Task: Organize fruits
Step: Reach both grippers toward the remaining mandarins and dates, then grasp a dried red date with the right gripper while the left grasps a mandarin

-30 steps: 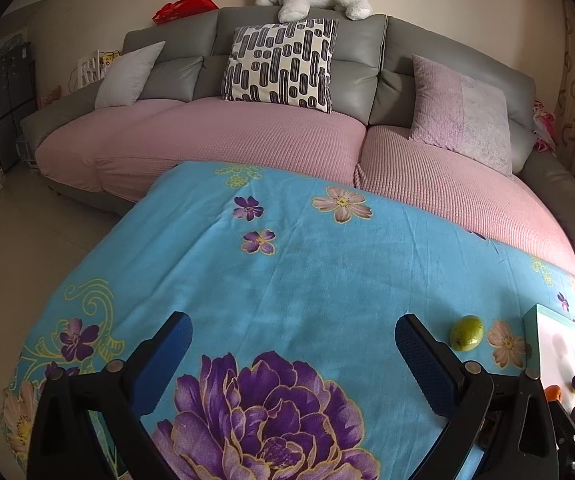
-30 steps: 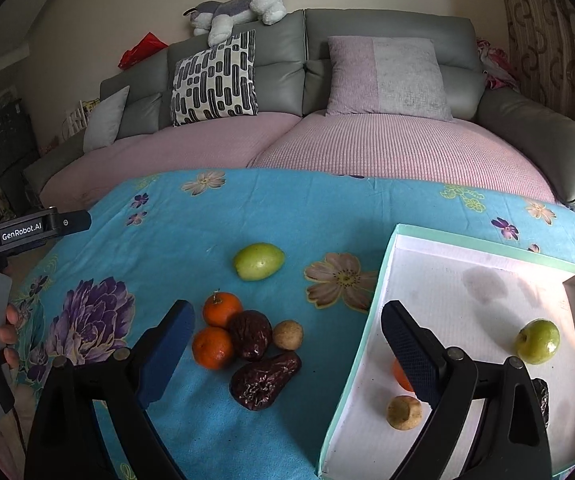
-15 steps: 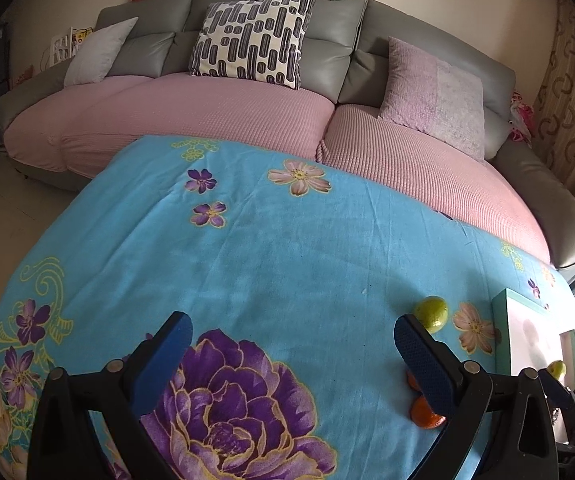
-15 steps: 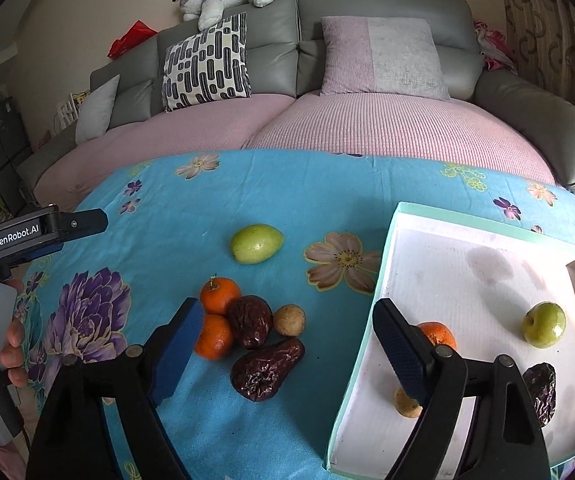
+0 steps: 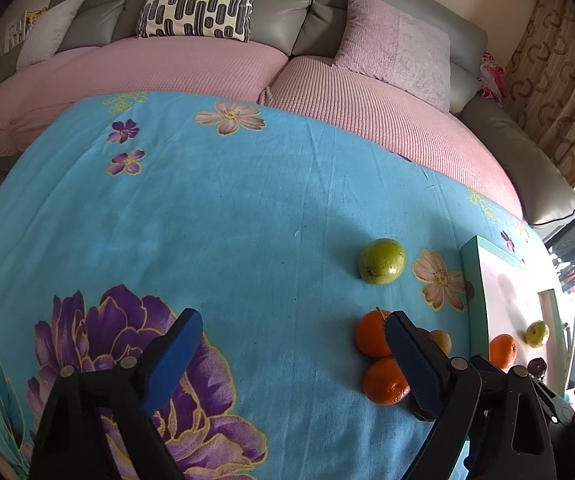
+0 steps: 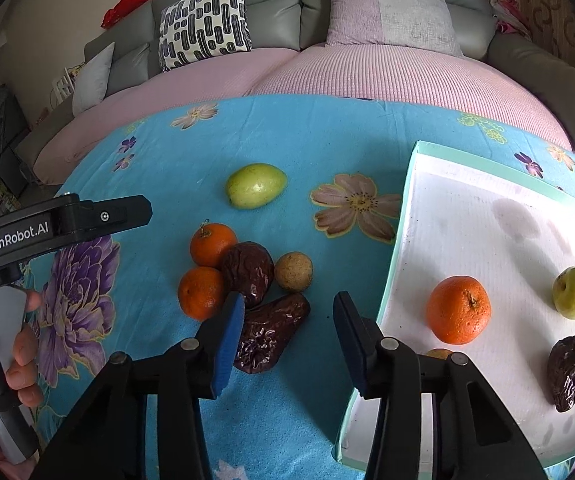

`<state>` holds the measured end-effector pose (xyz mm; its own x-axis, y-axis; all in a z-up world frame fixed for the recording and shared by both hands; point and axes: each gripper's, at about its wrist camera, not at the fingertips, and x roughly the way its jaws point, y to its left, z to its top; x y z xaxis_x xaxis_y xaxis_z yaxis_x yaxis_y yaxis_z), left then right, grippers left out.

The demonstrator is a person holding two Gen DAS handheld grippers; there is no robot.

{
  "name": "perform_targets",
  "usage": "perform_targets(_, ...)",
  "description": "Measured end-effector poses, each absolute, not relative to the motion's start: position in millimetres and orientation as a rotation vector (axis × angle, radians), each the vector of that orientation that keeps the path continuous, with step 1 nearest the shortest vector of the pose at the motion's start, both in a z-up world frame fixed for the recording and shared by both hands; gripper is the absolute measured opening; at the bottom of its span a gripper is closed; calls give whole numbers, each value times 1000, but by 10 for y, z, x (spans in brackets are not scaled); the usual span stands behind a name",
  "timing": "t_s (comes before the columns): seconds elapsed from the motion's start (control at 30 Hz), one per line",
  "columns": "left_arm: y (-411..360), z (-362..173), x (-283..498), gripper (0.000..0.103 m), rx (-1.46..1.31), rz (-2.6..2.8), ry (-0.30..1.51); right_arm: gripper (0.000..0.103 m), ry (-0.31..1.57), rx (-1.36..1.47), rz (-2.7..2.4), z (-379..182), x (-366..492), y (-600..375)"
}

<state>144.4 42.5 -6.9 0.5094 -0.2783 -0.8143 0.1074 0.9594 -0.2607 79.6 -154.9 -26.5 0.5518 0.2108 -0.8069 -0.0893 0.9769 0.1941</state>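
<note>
Dates and oranges crowd the right gripper's spread jaws.

On the blue cloth: two oranges, two dark dates, one green fruit, one small brown fruit.

In the white tray, right of frame: one orange, one green fruit, one date, one brown fruit, partly hidden.

Sofa cushions: three.
</note>
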Motion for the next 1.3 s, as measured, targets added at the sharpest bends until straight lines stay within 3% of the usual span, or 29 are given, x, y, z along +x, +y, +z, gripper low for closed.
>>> perform_targets(0.4, 424, -178, 1481, 94, -202, -224, 1052, 48, 995, 121, 234, -307, 792, -1446)
perform_targets(0.5, 433, -193, 1488, 94, -202, -219, 1056, 41, 995, 130, 255, -297, 781, -1442)
perform_targets(0.9, 386, -214, 1481, 94, -182, -219, 1062, 39, 977, 150, 254, -241, 778, -1479)
perform_targets(0.97, 365, -214, 1469, 94, -176, -226, 1061, 25, 966, 162, 254, -220, 766, -1511)
perform_targets(1.17, 312, -217, 1459, 94, -173, -250, 1064, 24, 960, 191, 235, -185, 730, -1659)
perform_targets(1.3, 265, -238, 1444, 87, -183, -275, 1078, 24, 957, 183, 242, -175, 722, -1663)
